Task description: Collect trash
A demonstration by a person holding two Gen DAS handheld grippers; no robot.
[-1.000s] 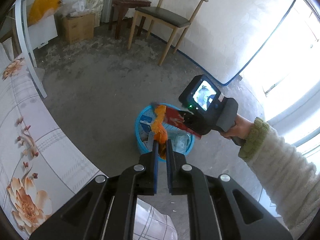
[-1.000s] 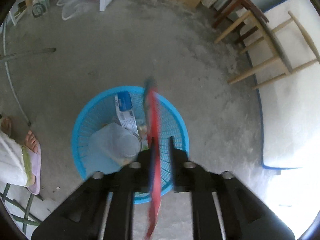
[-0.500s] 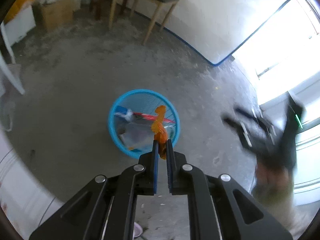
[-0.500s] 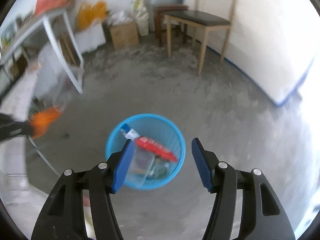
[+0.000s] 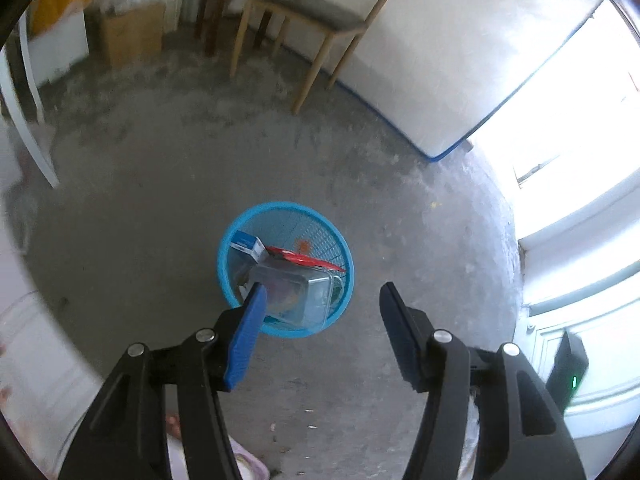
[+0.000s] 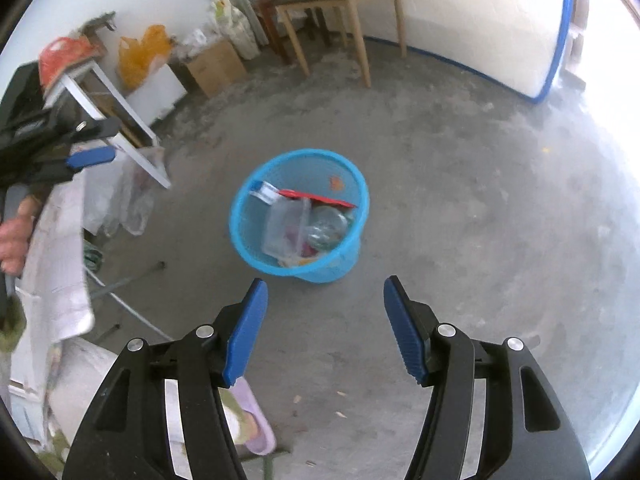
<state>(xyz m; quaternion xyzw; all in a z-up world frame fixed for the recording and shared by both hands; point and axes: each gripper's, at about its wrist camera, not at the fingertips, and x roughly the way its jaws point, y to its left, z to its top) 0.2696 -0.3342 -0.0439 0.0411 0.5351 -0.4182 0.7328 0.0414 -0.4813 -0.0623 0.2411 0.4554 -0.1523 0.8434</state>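
We log the blue bin (image 5: 285, 216) standing upright on the concrete floor (image 5: 160, 184), well clear of the walls. Inside it: a clear tub (image 5: 298, 292) lying tilted, a red packet (image 5: 304, 258) across the middle, a blue-and-white box (image 5: 248, 245) against the far-left rim, and a small orange scrap (image 6: 335, 182) against the far wall of the bin.

Our left gripper (image 5: 320, 332) hangs above the bin's near rim; its jaws have just been opening and stand apart, nothing between them. Our right gripper (image 6: 325, 326) is off the bin's near side, its jaws likewise opened and empty.

A wooden chair (image 5: 308, 8) stands by the far wall, a cardboard box (image 6: 214, 66) left of it.
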